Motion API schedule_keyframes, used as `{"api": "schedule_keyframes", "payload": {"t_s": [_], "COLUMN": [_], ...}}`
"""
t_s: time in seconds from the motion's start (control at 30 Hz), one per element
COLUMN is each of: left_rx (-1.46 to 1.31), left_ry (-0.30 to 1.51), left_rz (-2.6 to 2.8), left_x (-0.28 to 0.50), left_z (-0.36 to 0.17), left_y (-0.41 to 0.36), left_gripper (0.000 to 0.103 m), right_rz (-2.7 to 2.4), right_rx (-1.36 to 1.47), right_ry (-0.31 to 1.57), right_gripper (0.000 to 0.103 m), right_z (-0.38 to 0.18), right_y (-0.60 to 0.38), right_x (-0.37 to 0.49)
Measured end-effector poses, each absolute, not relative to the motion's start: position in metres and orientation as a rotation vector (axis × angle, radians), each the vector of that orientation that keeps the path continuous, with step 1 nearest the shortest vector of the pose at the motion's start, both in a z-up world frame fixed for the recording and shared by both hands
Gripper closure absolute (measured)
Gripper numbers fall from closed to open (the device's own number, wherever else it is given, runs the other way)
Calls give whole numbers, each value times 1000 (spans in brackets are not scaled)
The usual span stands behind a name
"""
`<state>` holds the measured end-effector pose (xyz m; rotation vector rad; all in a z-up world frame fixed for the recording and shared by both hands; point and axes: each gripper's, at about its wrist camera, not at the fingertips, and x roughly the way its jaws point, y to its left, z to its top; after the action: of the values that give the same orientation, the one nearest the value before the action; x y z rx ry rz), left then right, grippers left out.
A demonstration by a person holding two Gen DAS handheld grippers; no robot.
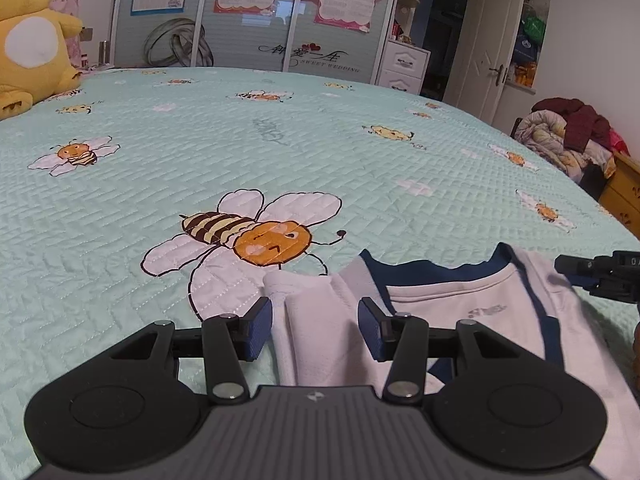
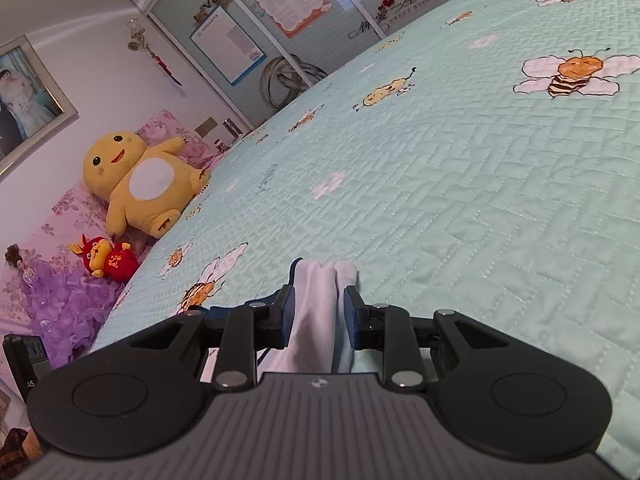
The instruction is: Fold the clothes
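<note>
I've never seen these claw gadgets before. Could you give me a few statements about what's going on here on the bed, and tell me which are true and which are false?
1. The right claw is pinching white fabric of the shirt. True.
2. The left claw is clamped tight on the shirt. False: its jaws stand open, with a fold of the shirt lying between them.
3. The shirt is white with dark blue trim at the collar. True.
4. The bedspread is plain, with no pattern. False: it is pale green with cartoon bees printed on it.
5. A yellow plush toy sits at the far side of the bed. True.
</note>
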<state>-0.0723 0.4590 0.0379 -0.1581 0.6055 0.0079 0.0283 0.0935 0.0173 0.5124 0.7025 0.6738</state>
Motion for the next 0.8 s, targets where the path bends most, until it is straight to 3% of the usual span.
{"api": "schedule_keyframes", "payload": {"t_s": [0.17, 0.27, 0.5, 0.63, 0.8], "left_rx": [-134, -131, -86, -51, 1], "left_ry": [621, 619, 619, 601, 568], "left_rz": [2, 9, -11, -28, 15], "left_x": [-65, -64, -62, -63, -67], "left_z": [34, 35, 36, 38, 46], "left_y": [457, 458, 452, 447, 444], "left_gripper": [58, 69, 71, 99, 102], "right_rz": [663, 652, 664, 670, 650], "right_rx": [530, 574, 572, 547, 462], "right_ry": [695, 693, 691, 681, 627], "right_gripper": [75, 75, 74, 74, 74], "right_z": [12, 6, 6, 5, 13], "right_y": [92, 87, 87, 90, 98], "right_x": [27, 28, 30, 27, 16]}}
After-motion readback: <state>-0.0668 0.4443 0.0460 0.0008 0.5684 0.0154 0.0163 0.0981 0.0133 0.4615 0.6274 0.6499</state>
